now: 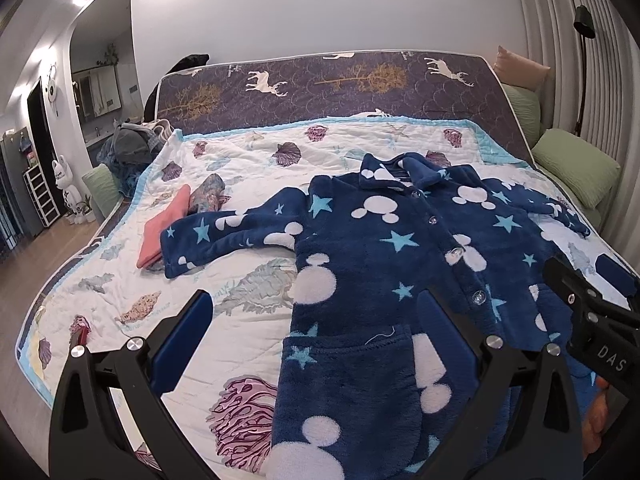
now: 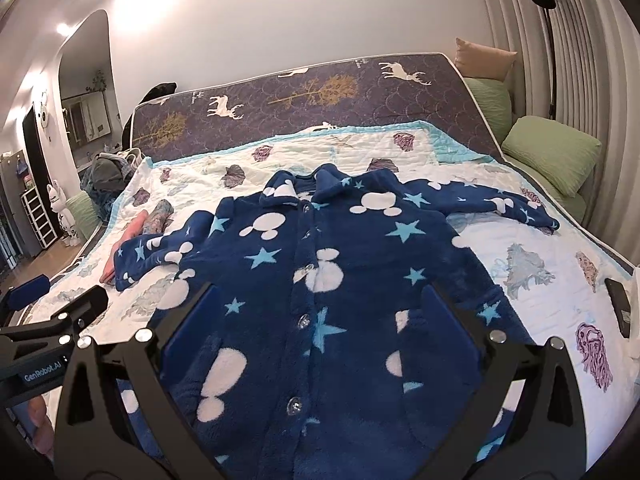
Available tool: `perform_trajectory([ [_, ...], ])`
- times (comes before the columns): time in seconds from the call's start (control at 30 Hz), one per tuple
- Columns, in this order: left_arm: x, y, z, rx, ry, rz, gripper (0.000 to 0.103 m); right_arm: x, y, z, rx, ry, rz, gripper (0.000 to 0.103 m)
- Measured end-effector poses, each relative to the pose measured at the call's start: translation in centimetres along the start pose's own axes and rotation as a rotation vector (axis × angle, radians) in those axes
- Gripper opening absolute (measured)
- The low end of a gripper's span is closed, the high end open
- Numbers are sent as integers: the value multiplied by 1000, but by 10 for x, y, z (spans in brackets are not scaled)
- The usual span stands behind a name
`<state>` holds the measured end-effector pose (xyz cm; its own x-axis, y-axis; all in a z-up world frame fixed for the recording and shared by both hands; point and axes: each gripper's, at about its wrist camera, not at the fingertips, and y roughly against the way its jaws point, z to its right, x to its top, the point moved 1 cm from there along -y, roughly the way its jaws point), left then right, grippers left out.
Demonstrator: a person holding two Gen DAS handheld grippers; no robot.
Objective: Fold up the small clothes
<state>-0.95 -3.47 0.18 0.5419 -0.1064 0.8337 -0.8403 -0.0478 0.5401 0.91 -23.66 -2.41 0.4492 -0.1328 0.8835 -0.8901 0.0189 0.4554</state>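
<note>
We are holding both grippers low over the near edge of the bed (image 1: 120,216), and the fleece pyjama top (image 1: 400,264) is lying flat on the shell-print quilt (image 1: 248,160), buttoned front up, collar toward the far edge and hem toward us. Our left gripper (image 1: 316,320) is standing released, its blue fingers (image 1: 184,332) spread wide: one finger is hanging over bare quilt just beside the top's left side, the other over the fleece near the patch pocket, neither gripping anything. Our right gripper (image 2: 320,316) is likewise spread open, both fingers hovering above the lower front of the pyjama top (image 2: 320,280), the button row running between them.

The left wrist view is showing us the pink folded cloth (image 1: 164,228) and a patterned roll (image 1: 208,194) near the bed's left edge, with the top's left sleeve reaching out and touching the pink cloth; it is also catching the right gripper at its right margin. The right wrist view is showing us the other sleeve stretched toward the bed's right edge, a dark phone-like slab (image 2: 618,306) lying at that edge, and the green pillows (image 2: 556,152) beyond the far right corner. There the left gripper (image 2: 60,312) is appearing at the left margin.
</note>
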Motion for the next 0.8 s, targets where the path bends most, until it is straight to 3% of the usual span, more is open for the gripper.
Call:
perform_trajectory([
  [0.17,-1,2,0,8,5,23,102,-1,2,-1,-2,1,8,101],
  [0.8,-7,-2,3,-23,-22,-13,102,-6,4,-5,2,5,11,101],
])
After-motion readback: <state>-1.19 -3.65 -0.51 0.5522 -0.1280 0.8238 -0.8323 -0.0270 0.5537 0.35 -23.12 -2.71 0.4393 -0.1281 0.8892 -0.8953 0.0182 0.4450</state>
